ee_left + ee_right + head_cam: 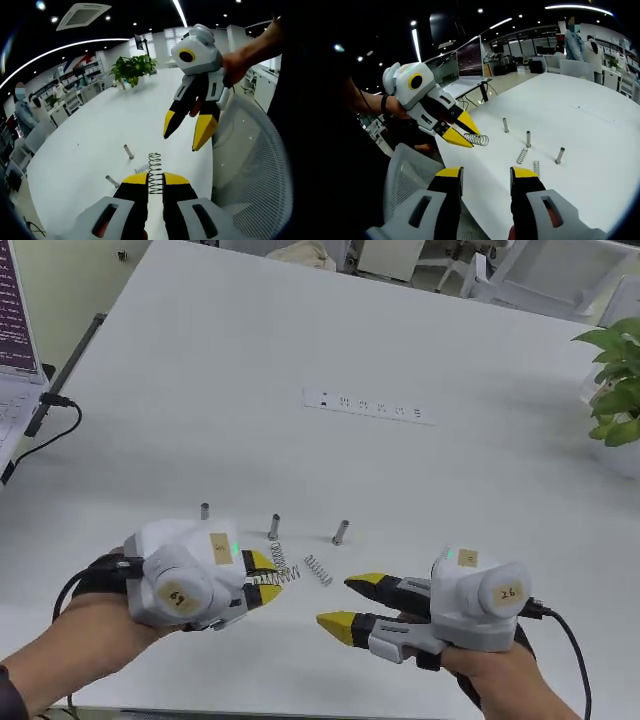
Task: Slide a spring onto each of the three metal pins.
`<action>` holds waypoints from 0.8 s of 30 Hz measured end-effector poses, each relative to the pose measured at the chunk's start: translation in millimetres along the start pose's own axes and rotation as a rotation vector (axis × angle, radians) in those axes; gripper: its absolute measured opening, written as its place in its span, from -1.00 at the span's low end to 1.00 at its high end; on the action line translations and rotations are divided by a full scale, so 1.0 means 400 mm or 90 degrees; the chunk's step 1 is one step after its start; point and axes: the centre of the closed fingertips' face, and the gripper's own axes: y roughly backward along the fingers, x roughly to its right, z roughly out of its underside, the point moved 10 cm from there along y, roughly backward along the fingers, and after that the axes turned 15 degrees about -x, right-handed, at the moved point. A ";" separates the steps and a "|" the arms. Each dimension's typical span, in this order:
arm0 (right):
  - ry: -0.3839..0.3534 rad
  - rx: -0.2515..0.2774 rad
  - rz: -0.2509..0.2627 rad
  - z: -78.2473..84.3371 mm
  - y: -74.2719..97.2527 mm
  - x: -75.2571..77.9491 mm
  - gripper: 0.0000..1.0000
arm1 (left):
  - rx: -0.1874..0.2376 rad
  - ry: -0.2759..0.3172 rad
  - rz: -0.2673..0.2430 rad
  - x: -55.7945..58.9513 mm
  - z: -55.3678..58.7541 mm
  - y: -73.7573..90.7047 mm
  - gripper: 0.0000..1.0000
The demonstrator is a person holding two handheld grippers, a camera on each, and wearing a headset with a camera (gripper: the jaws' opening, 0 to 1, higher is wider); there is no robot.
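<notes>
Spring [288, 574] sits pinched in the closed left gripper [265, 578], lower centre of frame. 2 other springs [318, 570] lie beside 3 bare pins [274, 526]. Right gripper [336, 602] gapes wide, empty. A crooked approach could flick that coil loose.

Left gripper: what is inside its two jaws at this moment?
One spring sits clamped between the jaws of the left gripper, its far coils sticking out past the yellow tips. The jaws cover how deep it reaches.

Smooth white tabletop [300, 350], dull grey metal pins [274, 526], bright metal wire spring [155, 170], white mesh chair back [250, 165].
</notes>
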 end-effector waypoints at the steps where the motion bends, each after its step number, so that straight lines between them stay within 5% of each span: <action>1: 0.000 0.001 -0.003 0.000 0.000 -0.001 -0.31 | 0.001 -0.010 0.003 0.005 -0.007 -0.002 -0.96; 12: -0.004 0.017 -0.062 0.004 0.000 -0.015 -0.50 | 0.002 -0.079 0.041 0.053 -0.047 -0.019 -0.95; 24: 0.005 -0.002 -0.111 0.015 -0.013 -0.025 -0.65 | -0.013 -0.118 0.057 0.070 -0.039 -0.015 -0.95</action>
